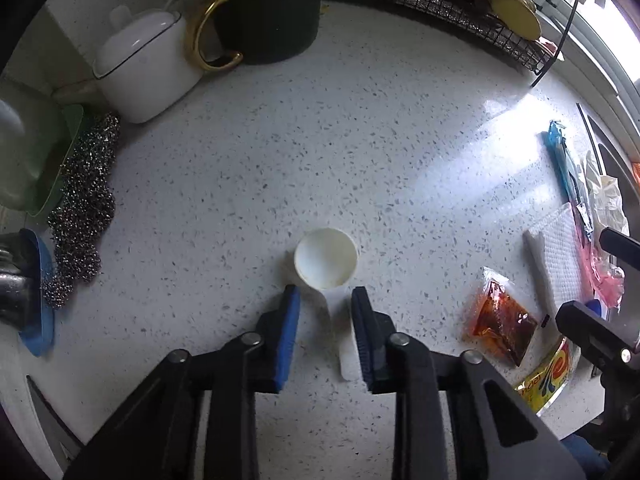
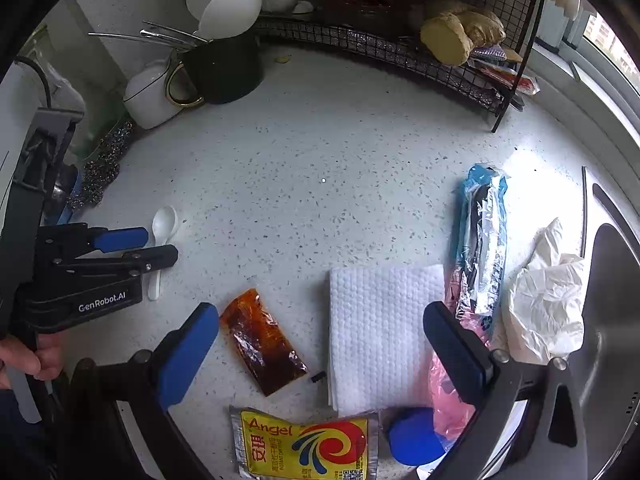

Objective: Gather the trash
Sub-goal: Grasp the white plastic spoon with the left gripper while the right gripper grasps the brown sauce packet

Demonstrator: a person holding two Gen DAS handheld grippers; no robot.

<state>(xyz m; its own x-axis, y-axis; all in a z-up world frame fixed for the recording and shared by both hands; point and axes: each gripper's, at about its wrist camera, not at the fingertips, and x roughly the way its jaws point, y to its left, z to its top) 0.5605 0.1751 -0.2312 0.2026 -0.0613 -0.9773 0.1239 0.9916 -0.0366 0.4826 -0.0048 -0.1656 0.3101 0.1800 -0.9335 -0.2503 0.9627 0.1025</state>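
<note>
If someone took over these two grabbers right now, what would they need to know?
Left gripper: jaws straddle the white plastic spoon's handle on the counter; no contact visible on the left pad.
Right gripper: open, hovering over the red sauce packet and folded paper towel.
Also lying there: yellow Angel sachet, blue wrapper, pink bag, crumpled white paper.
Done: nothing visibly collected.
Left: all of it.

Surface: white speckled countertop
Left side: plastic spoon, steel scourers, white lidded pot, dark mug
Right side: sauce sachet, paper towel, yellow packet, blue wrapper
</note>
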